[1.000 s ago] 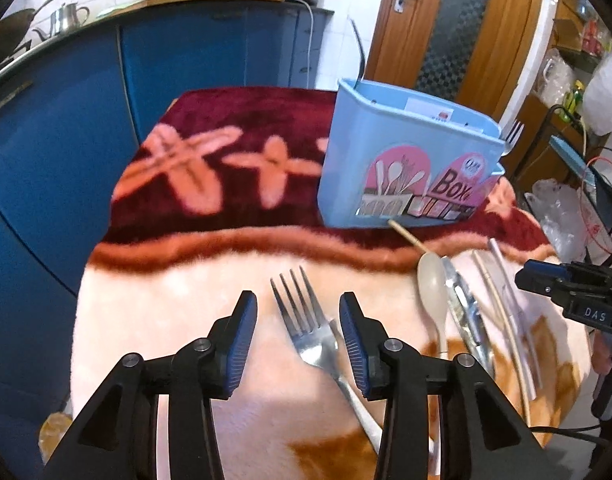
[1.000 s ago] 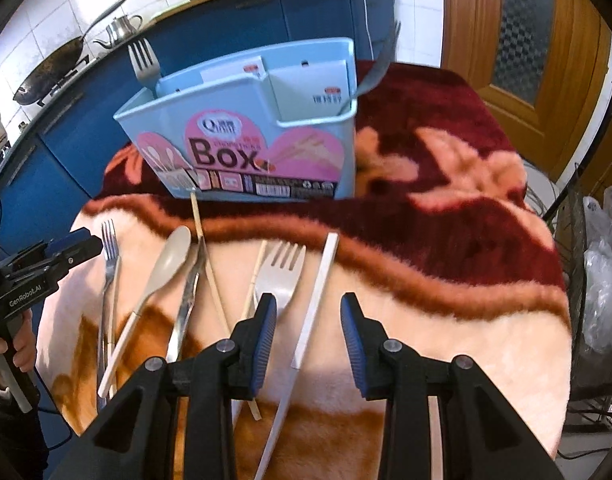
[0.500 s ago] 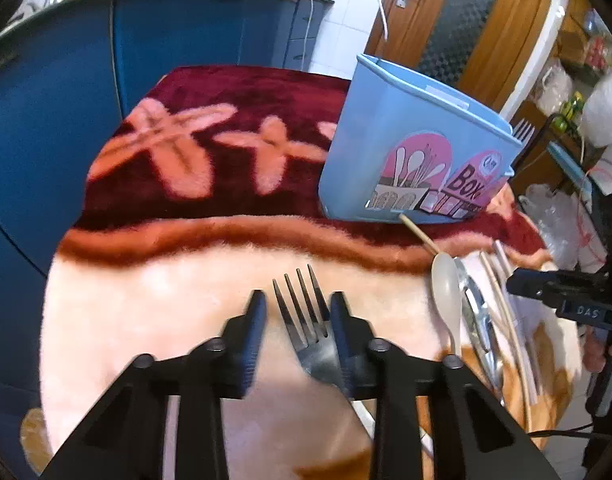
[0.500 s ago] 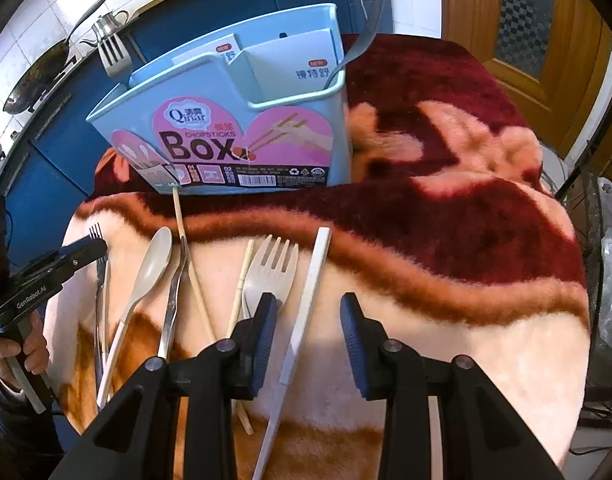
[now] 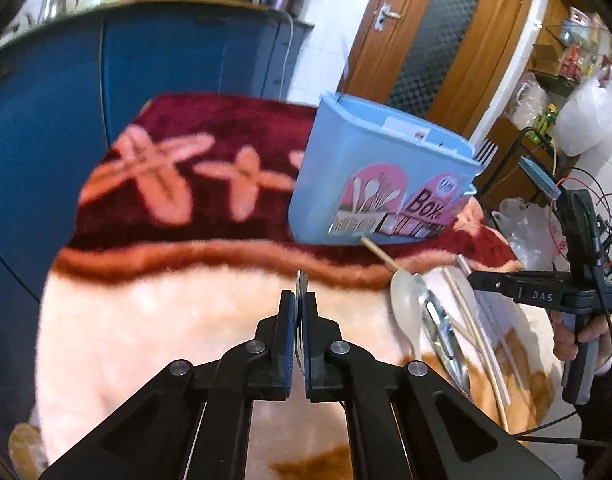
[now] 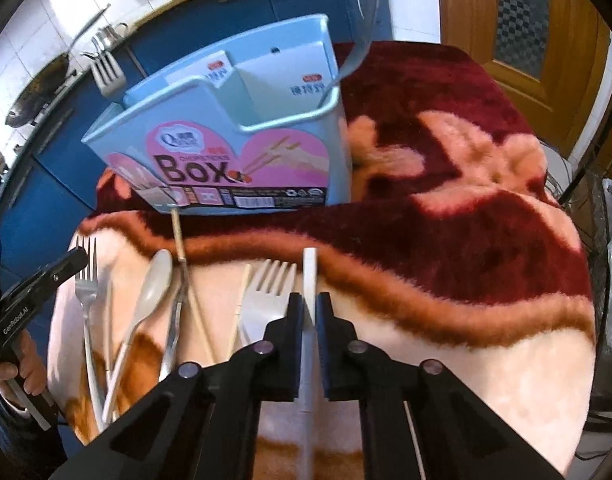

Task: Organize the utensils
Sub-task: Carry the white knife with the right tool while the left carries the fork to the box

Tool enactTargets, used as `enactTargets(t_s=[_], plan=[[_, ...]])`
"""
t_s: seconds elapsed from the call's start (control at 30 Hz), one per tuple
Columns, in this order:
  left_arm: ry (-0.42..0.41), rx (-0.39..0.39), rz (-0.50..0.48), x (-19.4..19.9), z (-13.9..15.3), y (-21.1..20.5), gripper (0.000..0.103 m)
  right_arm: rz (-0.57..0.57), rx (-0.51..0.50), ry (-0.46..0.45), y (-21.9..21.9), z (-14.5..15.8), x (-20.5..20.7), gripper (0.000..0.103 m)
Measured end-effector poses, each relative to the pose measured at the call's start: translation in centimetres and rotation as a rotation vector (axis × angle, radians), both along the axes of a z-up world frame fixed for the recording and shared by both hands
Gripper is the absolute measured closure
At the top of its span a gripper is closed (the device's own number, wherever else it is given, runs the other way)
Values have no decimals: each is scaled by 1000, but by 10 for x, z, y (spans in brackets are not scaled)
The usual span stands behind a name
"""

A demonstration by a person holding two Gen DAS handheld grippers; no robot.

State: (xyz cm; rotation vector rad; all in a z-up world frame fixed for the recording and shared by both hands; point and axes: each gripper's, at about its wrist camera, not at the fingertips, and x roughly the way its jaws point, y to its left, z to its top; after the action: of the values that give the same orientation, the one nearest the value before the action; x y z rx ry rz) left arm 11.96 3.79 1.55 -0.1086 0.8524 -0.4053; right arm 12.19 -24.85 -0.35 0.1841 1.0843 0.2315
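Over fuzzy blanket (image 5: 145, 320), left jaws pinch metal fork (image 5: 301, 280); right jaws pinch white chopstick (image 6: 309, 276)

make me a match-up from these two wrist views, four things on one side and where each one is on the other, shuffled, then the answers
Things
1. metal fork
2. white chopstick
3. beige spoon
4. blue utensil box

Places
A. standing on the dark red part of the blanket
B. lying loose on the blanket, no gripper on it
C. pinched in the left gripper
D. pinched in the right gripper

Pairs: 1-C, 2-D, 3-B, 4-A
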Motion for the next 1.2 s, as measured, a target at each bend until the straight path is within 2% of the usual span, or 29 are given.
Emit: enactTargets(t_s=[0.13,0.43,0.63,0.77,1.0,1.2], plan=[[-81,15,13,-9,19,0,100,1,25,-66,4,9,-9,94],[-259,45,54,-31,55,-5,101,-5,39,-293,8,48,-39,95],[-338,50,85,-40,75,-7,100,-31,12,-434,8,72,-56,94],[-379,23,106,-42,91,-5,101,-43,8,-517,7,86,-67,94],[-481,27,150,-29,125,-8,101,-48,1,-614,11,100,-72,94],[-562,43,181,-13,158,-12,101,-53,8,-635,7,101,-66,95]])
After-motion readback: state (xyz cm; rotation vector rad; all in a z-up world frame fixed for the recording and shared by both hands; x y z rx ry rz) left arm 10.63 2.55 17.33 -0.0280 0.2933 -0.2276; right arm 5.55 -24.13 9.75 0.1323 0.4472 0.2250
